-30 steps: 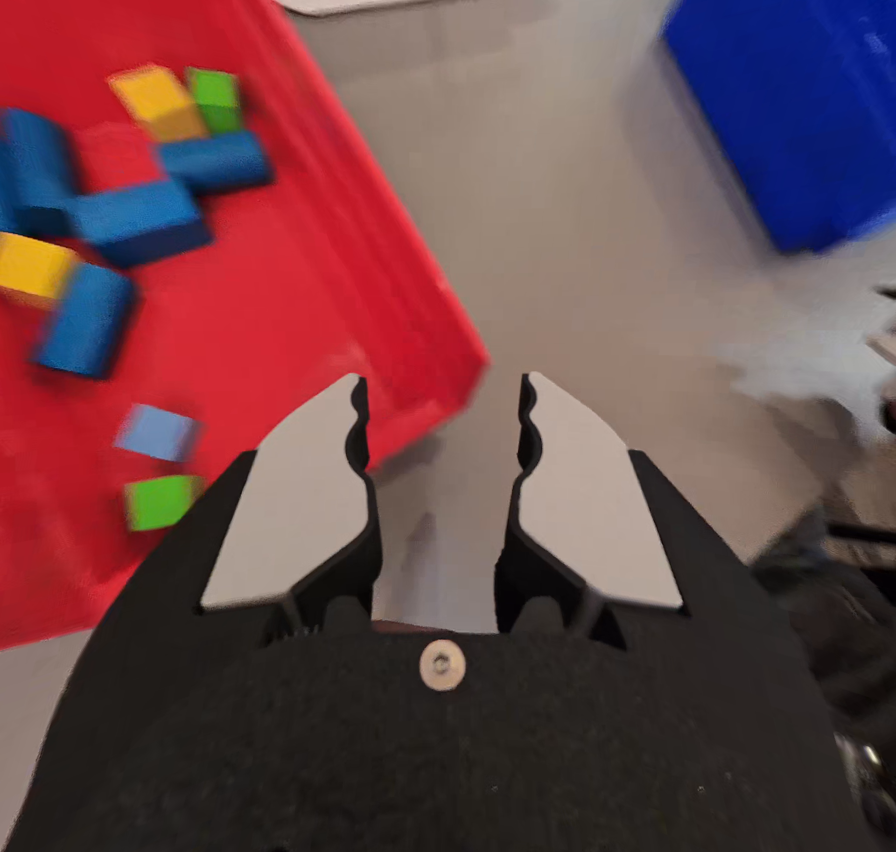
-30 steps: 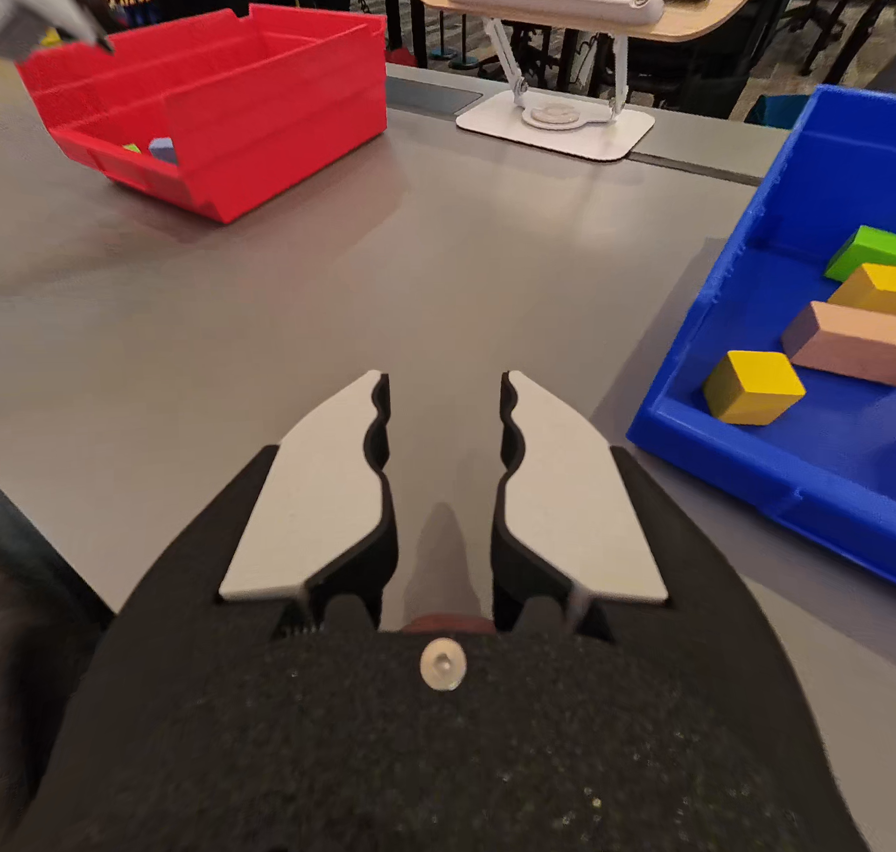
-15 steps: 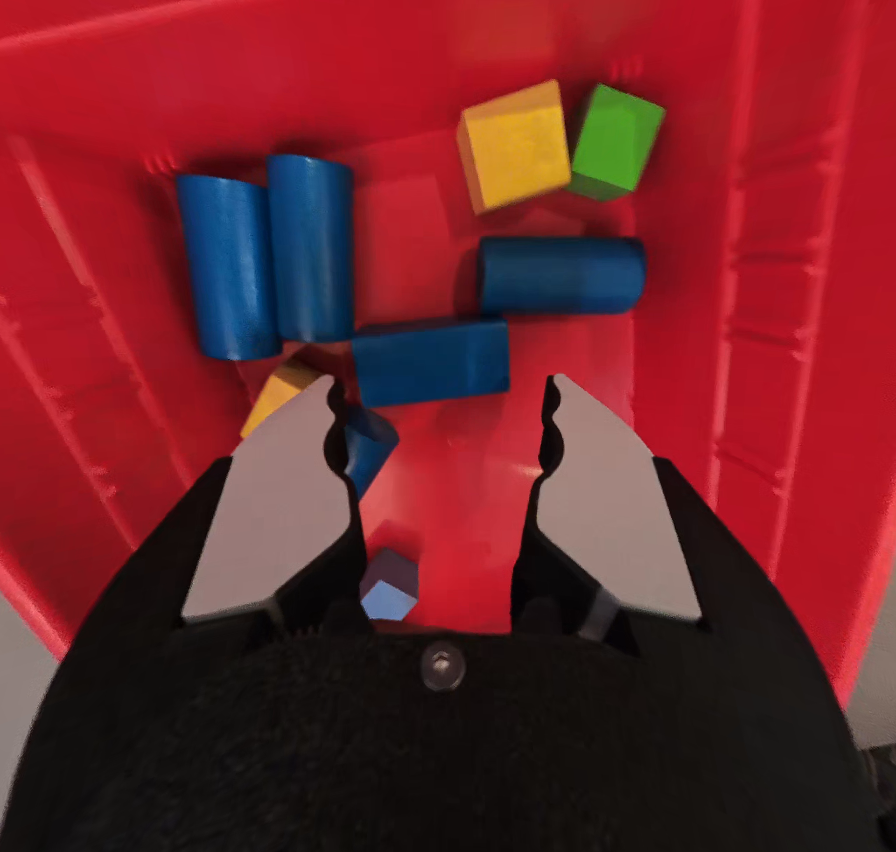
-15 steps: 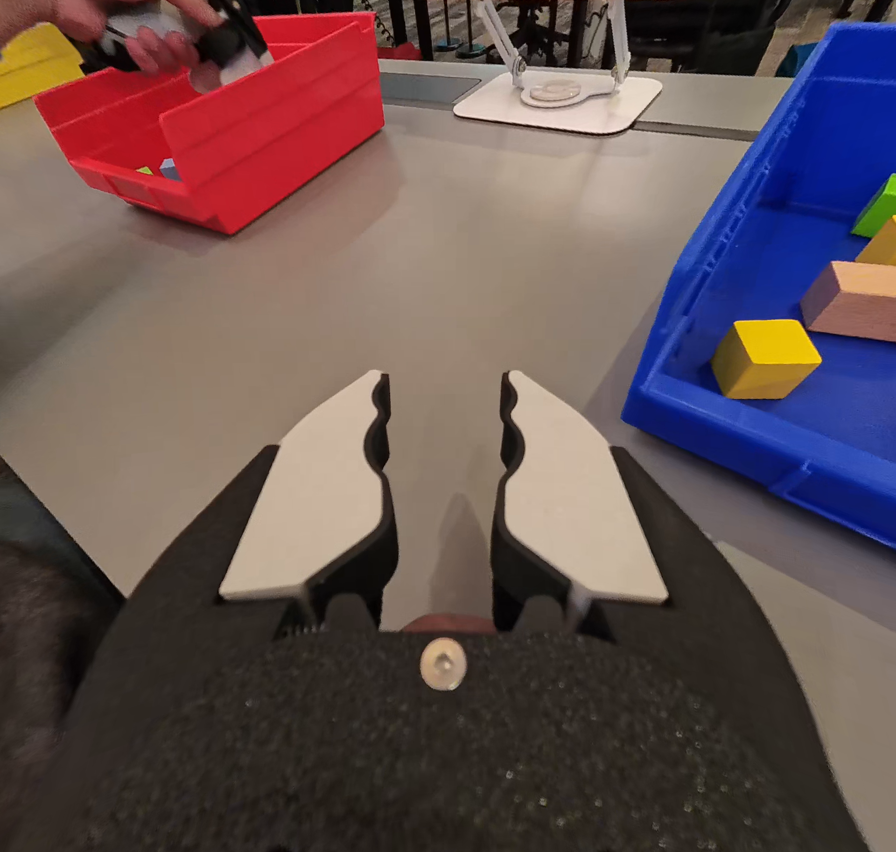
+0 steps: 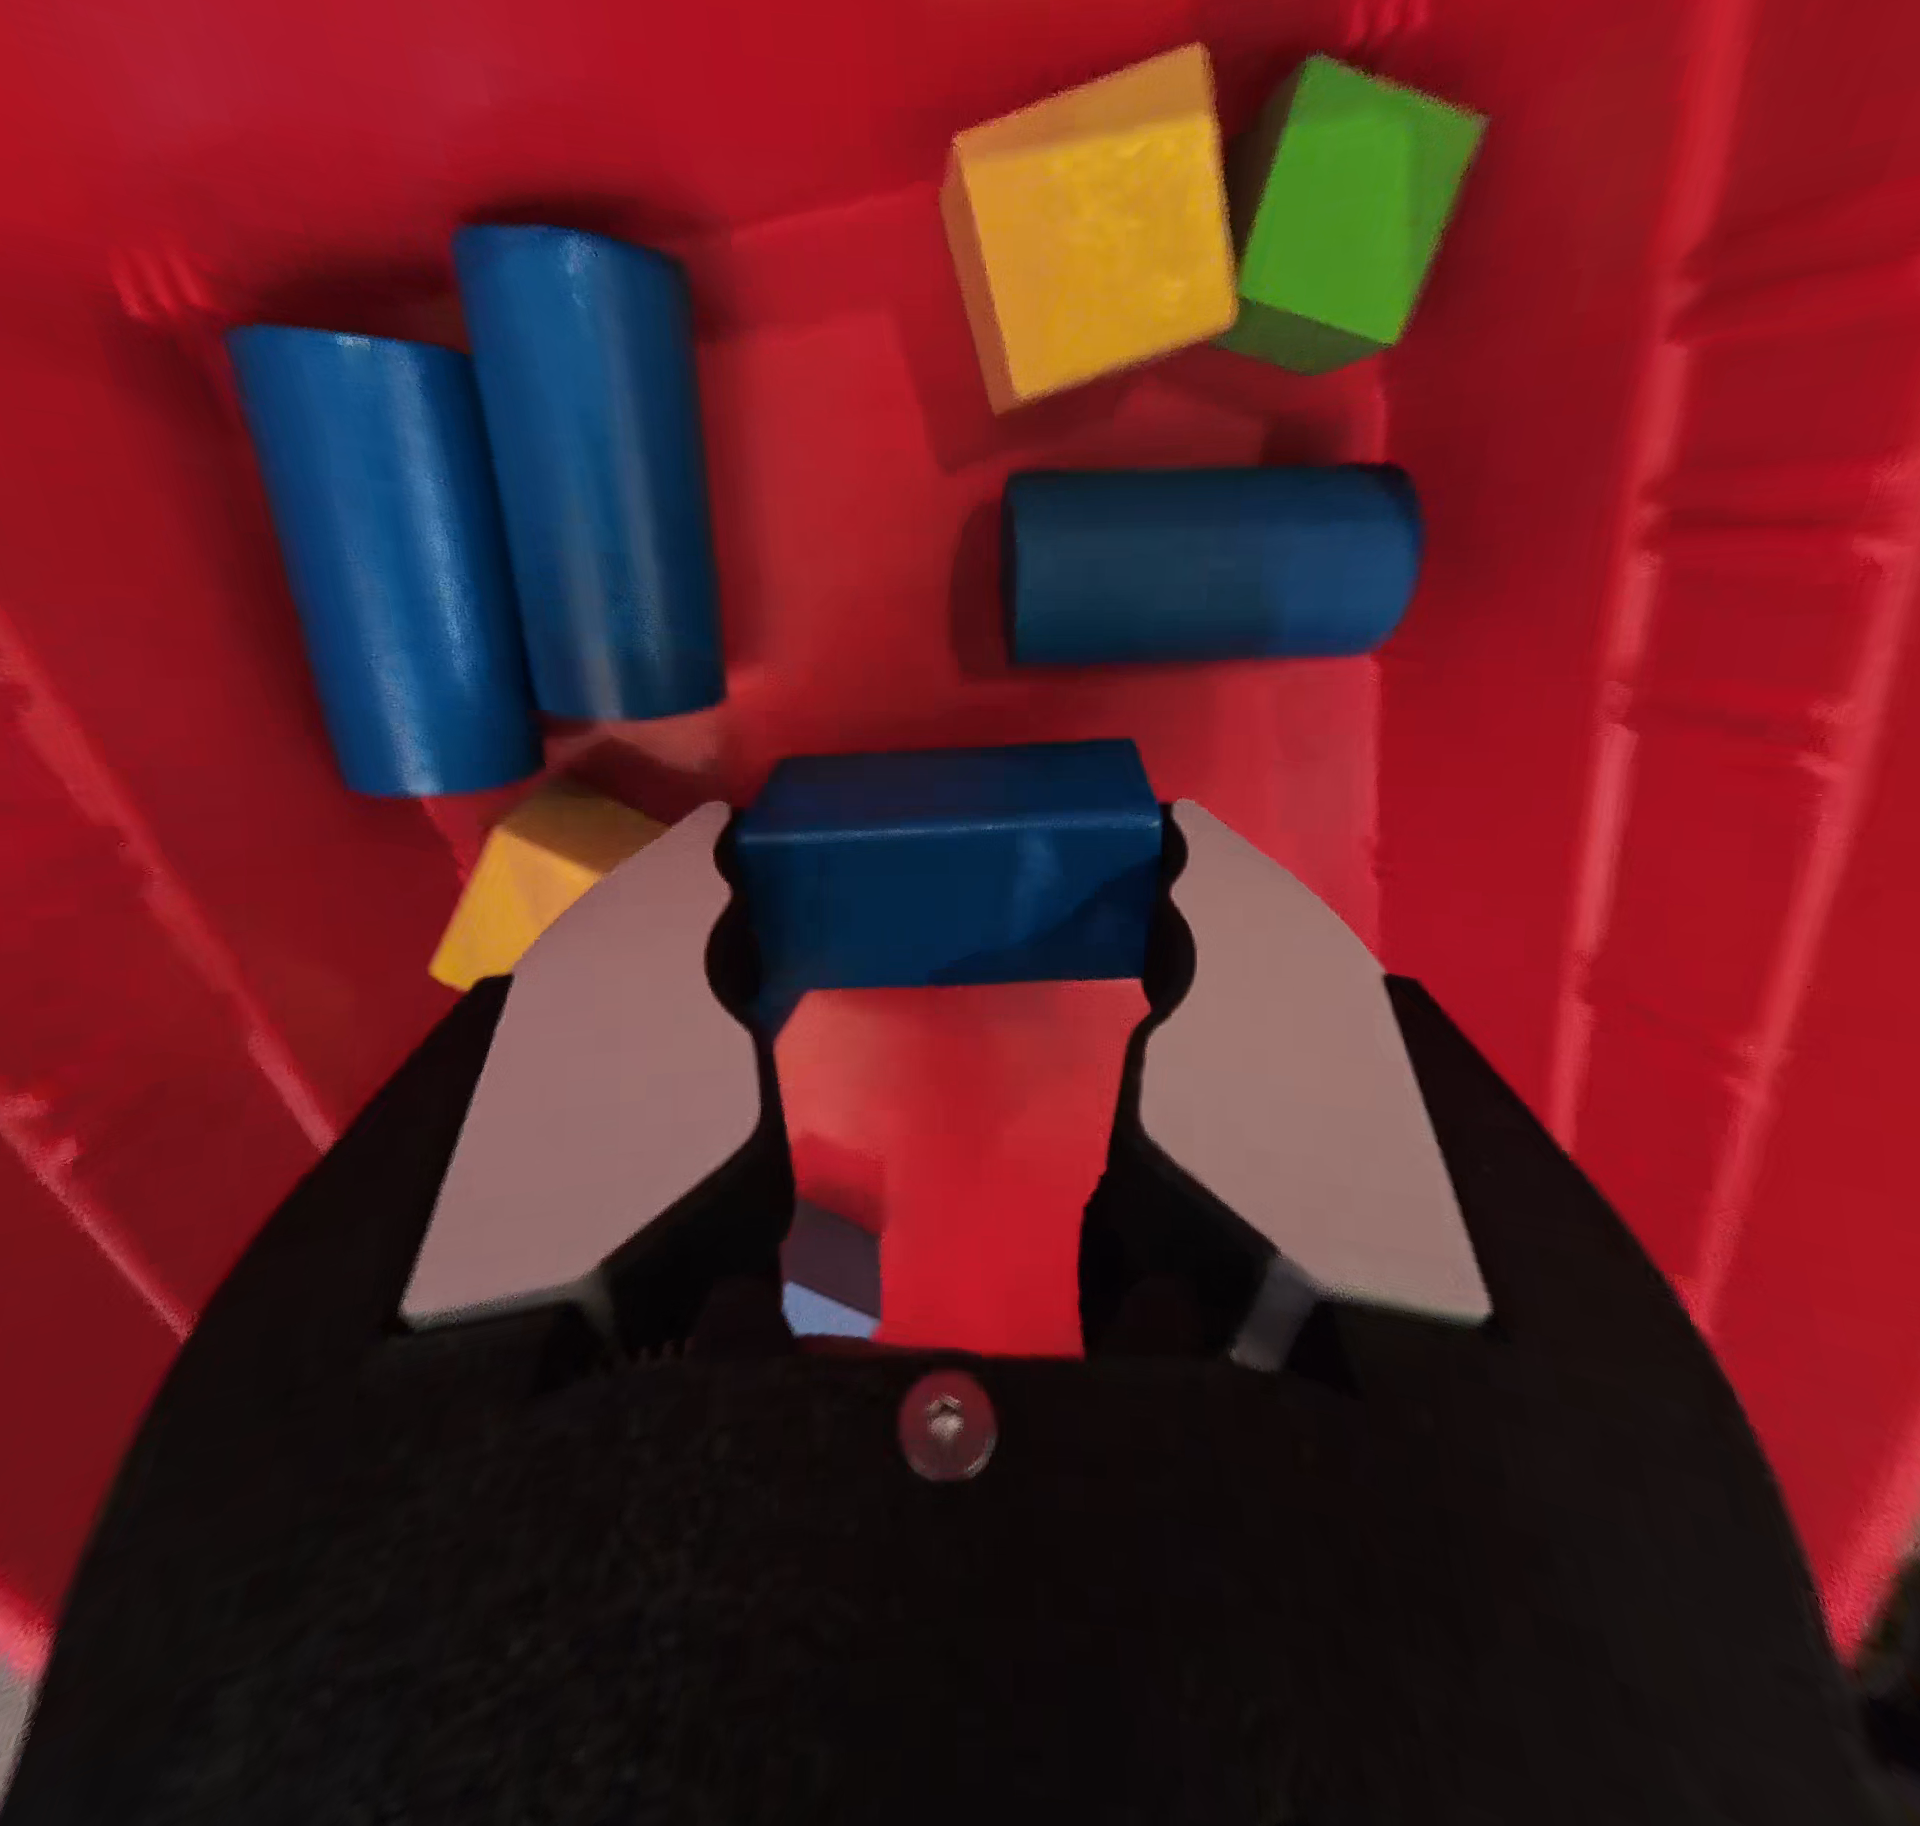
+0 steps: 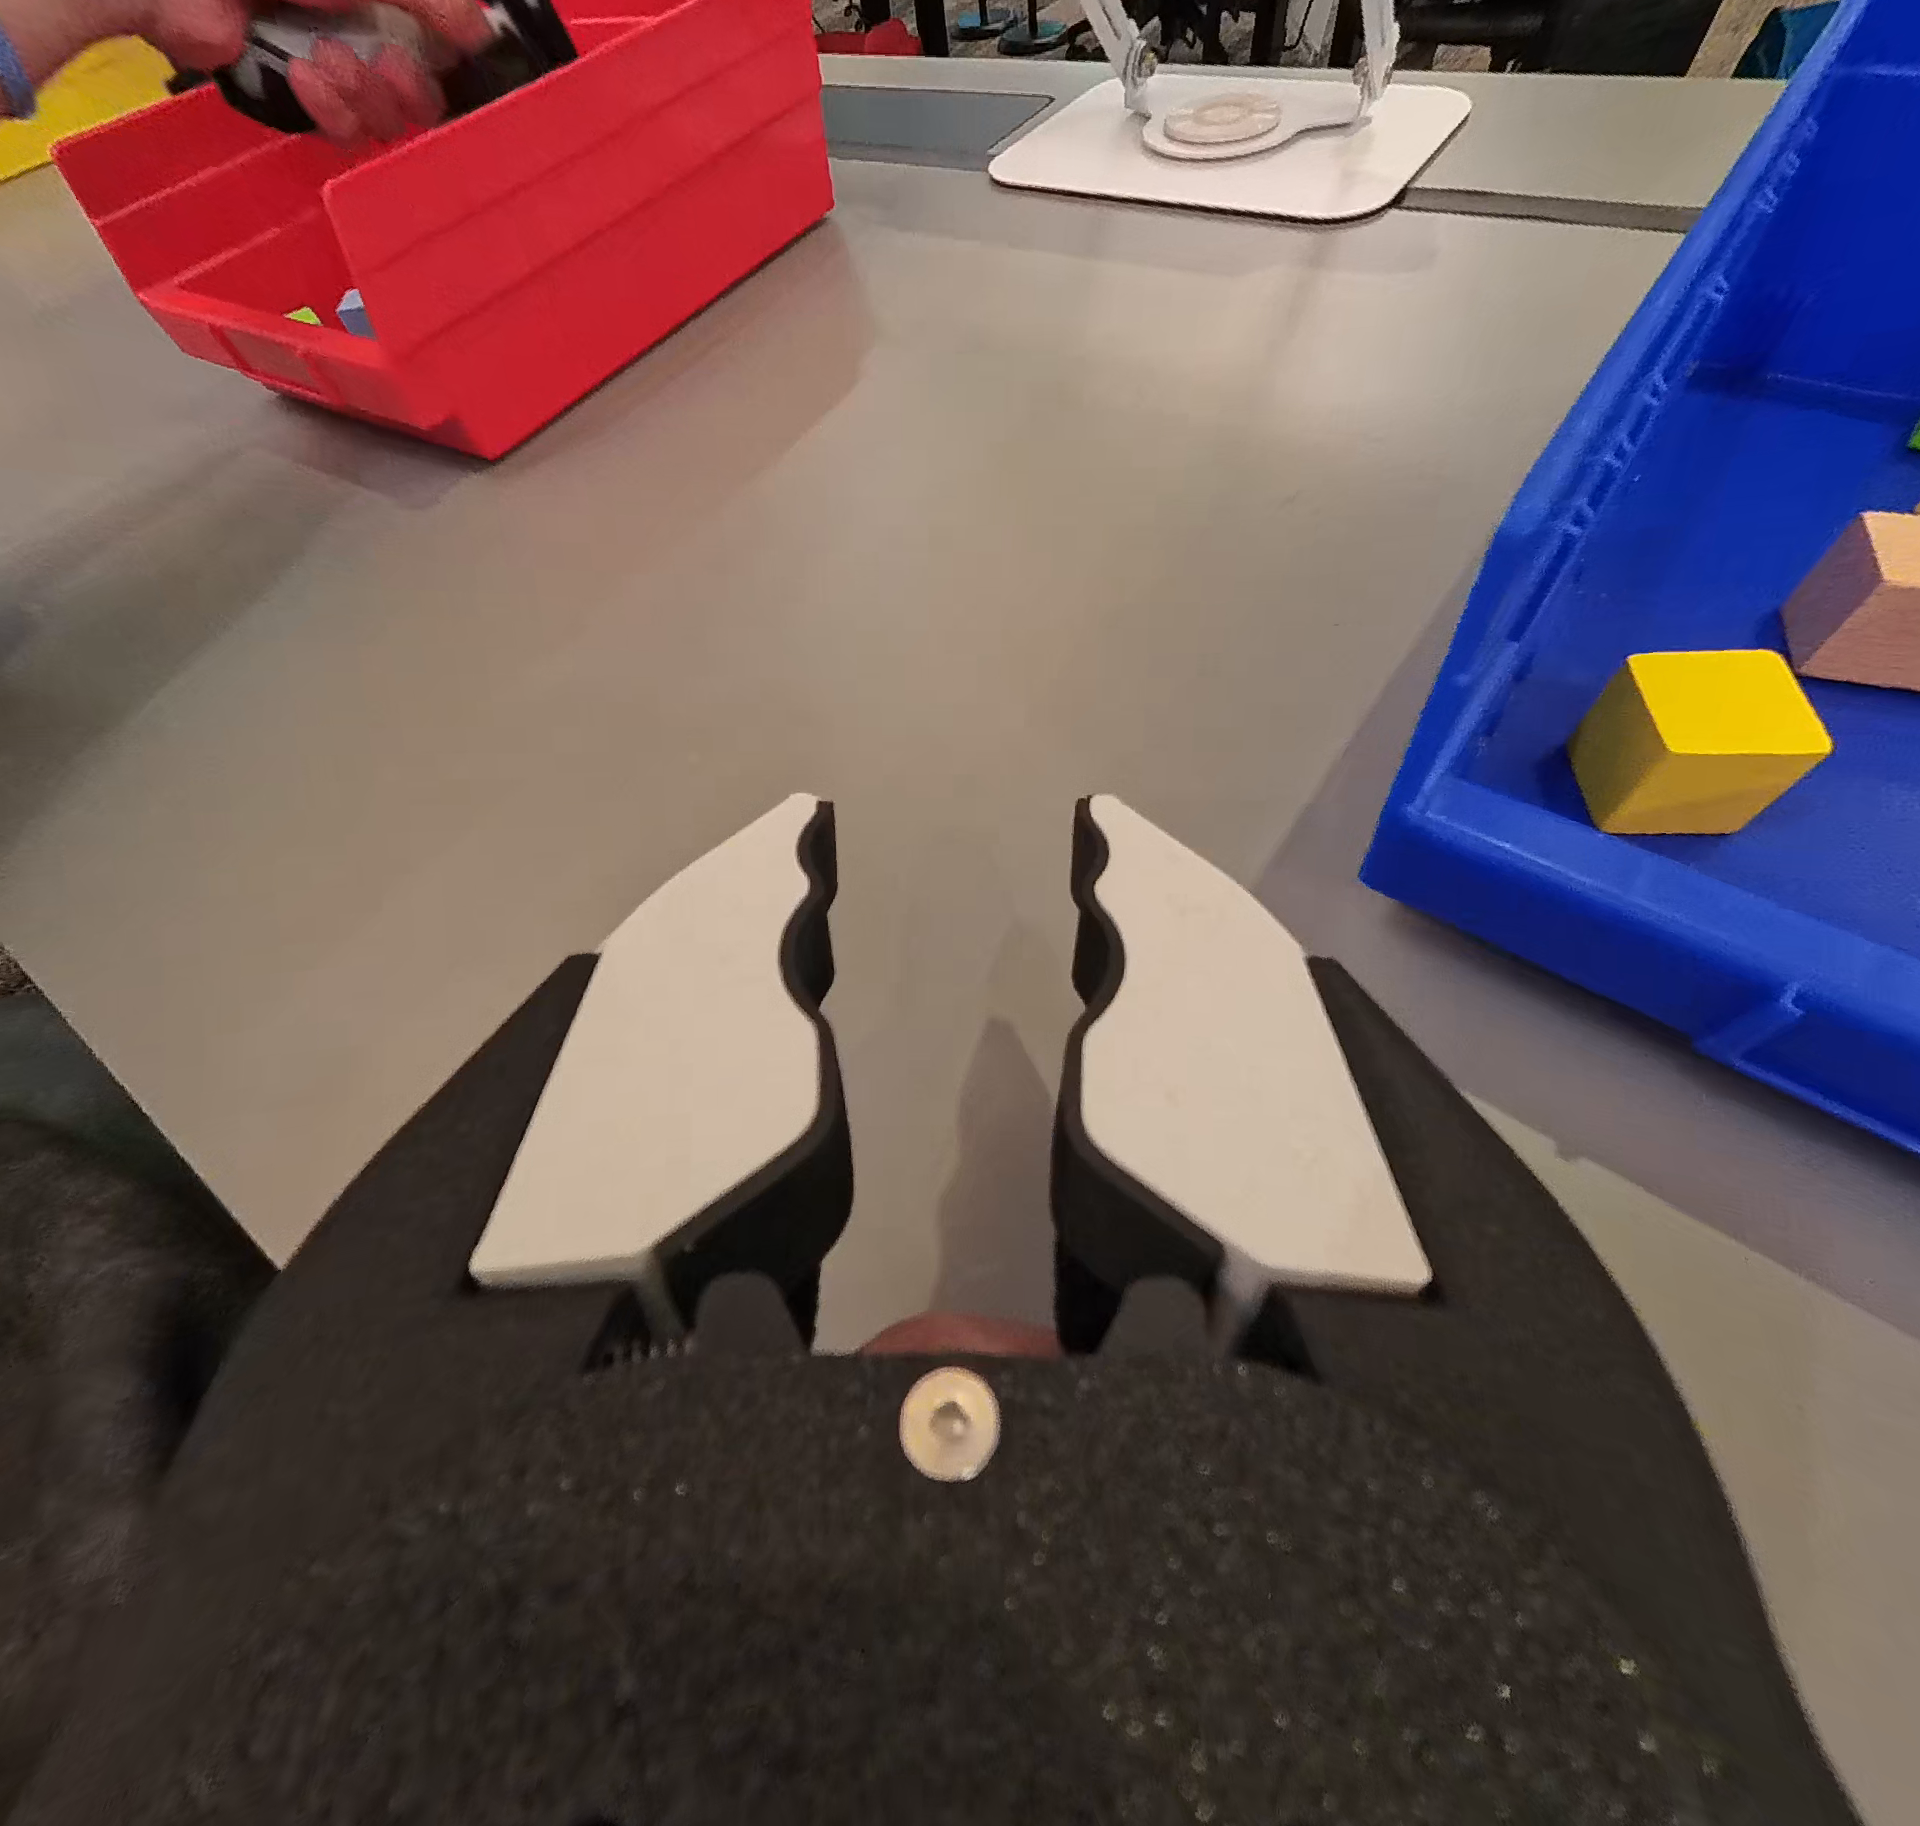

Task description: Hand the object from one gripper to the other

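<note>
While the left gripper reaches down into the red bin, its jaws flank a dark blue block, one tip at each short end; whether they press it or only touch it I cannot tell. The block is a rectangular bar, lying crosswise low in the bin, matte and evenly painted.

Around it lie three blue cylinders: two side by side at the left and one crosswise beyond the block. Two yellow blocks show, one near the far wall and one partly hidden by the left jaw. One green block touches the far yellow one. A pale blue piece peeks out between the jaws near their base.

The right gripper hovers over the grey surface, jaws parted by a moderate gap and holding nothing. To its right, the blue bin holds one yellow cube and one tan block. A hand grips the left tool at the red bin in the right wrist view.
</note>
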`<state>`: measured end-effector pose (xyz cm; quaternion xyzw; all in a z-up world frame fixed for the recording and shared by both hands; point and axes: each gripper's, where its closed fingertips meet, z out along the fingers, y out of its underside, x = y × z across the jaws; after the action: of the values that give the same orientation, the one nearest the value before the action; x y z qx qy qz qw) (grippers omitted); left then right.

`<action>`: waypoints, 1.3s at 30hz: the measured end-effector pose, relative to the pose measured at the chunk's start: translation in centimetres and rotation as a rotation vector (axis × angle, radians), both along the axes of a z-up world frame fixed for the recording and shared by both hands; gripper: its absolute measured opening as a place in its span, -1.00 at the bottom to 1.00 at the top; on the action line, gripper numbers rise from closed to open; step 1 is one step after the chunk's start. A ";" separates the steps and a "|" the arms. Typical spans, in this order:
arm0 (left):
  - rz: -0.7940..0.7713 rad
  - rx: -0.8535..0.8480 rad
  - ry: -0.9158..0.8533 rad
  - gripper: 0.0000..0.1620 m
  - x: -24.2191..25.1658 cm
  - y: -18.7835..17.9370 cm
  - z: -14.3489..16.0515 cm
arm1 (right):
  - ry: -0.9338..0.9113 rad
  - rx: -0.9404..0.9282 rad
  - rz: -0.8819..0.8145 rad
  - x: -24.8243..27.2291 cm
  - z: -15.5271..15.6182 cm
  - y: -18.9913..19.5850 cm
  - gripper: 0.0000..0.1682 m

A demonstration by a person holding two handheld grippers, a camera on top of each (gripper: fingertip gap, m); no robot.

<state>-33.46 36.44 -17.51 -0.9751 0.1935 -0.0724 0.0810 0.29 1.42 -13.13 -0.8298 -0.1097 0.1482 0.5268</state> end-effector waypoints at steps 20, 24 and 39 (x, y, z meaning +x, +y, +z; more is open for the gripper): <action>-0.209 -0.457 -1.491 -0.11 19.0 -25.1 18.1 | -0.064 0.363 0.620 -14.6 12.7 8.6 -0.20; -0.221 -0.489 -1.531 -0.11 20.6 -26.5 18.3 | -0.035 0.353 0.639 -15.6 12.0 9.6 -0.23; -0.356 -0.363 -1.442 -0.23 16.3 -35.7 9.5 | -0.098 0.336 0.402 -4.7 15.7 10.5 -0.59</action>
<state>-17.19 0.78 -8.02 -0.6385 0.2321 -0.7337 0.0130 -4.42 11.93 2.58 -0.6985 -0.3208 0.1891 0.6111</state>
